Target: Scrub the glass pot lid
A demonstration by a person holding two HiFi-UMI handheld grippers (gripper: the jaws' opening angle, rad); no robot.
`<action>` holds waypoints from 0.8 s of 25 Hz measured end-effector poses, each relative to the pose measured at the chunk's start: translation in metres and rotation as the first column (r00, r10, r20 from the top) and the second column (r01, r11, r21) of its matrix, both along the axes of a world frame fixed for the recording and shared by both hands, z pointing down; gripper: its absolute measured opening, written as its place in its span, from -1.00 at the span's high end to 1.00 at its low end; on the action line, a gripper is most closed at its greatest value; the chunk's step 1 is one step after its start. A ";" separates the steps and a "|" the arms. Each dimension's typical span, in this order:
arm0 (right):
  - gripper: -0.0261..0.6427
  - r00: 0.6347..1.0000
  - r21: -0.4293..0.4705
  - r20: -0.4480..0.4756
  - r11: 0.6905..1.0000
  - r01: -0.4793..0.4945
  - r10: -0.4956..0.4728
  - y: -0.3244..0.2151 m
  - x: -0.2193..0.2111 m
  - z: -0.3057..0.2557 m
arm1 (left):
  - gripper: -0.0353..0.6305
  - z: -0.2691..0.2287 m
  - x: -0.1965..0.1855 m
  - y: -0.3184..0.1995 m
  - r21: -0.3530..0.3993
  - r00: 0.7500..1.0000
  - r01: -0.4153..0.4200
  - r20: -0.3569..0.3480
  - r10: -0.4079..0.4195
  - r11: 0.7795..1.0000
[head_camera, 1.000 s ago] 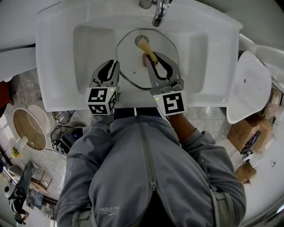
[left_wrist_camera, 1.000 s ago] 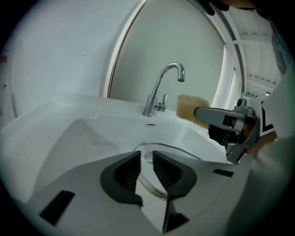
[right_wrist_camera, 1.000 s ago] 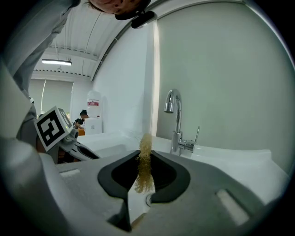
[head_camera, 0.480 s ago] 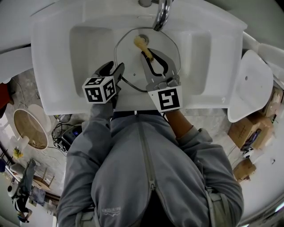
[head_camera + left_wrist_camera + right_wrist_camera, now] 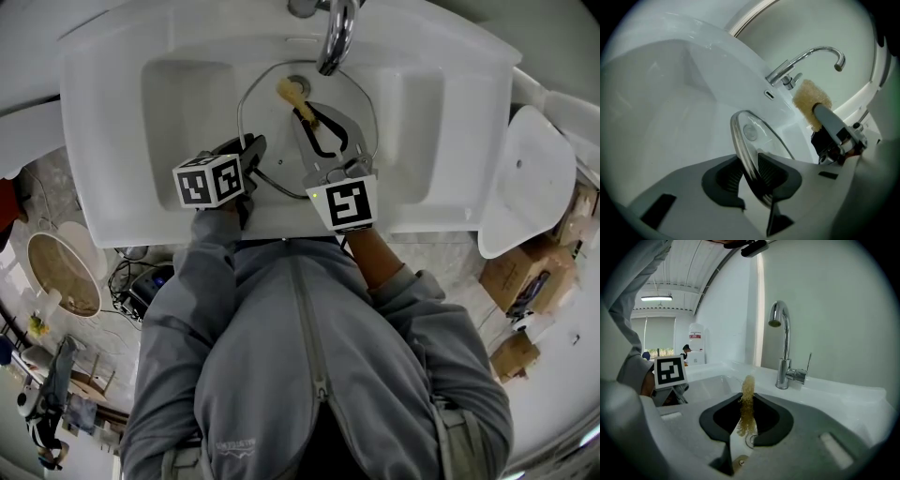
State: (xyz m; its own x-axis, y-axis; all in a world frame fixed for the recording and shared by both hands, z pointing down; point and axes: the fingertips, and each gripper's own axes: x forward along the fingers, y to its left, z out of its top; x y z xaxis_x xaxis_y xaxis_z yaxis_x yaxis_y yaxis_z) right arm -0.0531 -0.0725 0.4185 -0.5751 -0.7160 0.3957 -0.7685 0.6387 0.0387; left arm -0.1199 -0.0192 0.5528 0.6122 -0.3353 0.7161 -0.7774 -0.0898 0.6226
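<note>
The glass pot lid (image 5: 274,139) leans in the white sink basin (image 5: 169,103), its steel rim ringing the drain. My left gripper (image 5: 253,146) is at the lid's near left edge. In the left gripper view the lid (image 5: 754,140) runs edge-on between the jaws, which have just been closing, and both pads sit against the rim. My right gripper (image 5: 306,111) is shut on a yellow loofah sponge (image 5: 289,91) above the lid, near the drain. In the right gripper view the loofah (image 5: 749,385) stands thin and upright between the jaws of that gripper (image 5: 746,399).
A chrome faucet (image 5: 336,33) arches over the back of the basin, close above the loofah. A white lidded fixture (image 5: 525,178) stands right of the sink, with cardboard boxes (image 5: 525,281) below it. A round basket (image 5: 61,272) and cables lie on the floor at left.
The left gripper has rolled, so its marker cube now faces sideways, and has sunk onto the lid's rim. The right gripper with the loofah has dropped a little into the basin.
</note>
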 end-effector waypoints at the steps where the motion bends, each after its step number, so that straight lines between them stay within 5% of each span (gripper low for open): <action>1: 0.75 1.000 -0.005 -0.011 1.000 0.002 -0.002 0.000 0.001 0.002 | 0.62 -0.003 0.001 -0.002 0.006 1.000 0.018 -0.015 -0.018 1.000; 14: 0.75 0.990 -0.033 -0.129 0.998 0.054 -0.058 0.009 0.005 0.015 | 0.67 -0.033 0.002 -0.008 0.070 0.974 0.193 -0.134 -0.182 0.979; 20: 0.75 0.958 -0.026 -0.252 0.991 0.132 -0.135 0.011 0.000 0.030 | 0.67 -0.044 0.001 -0.008 0.113 0.964 0.229 -0.166 -0.209 0.967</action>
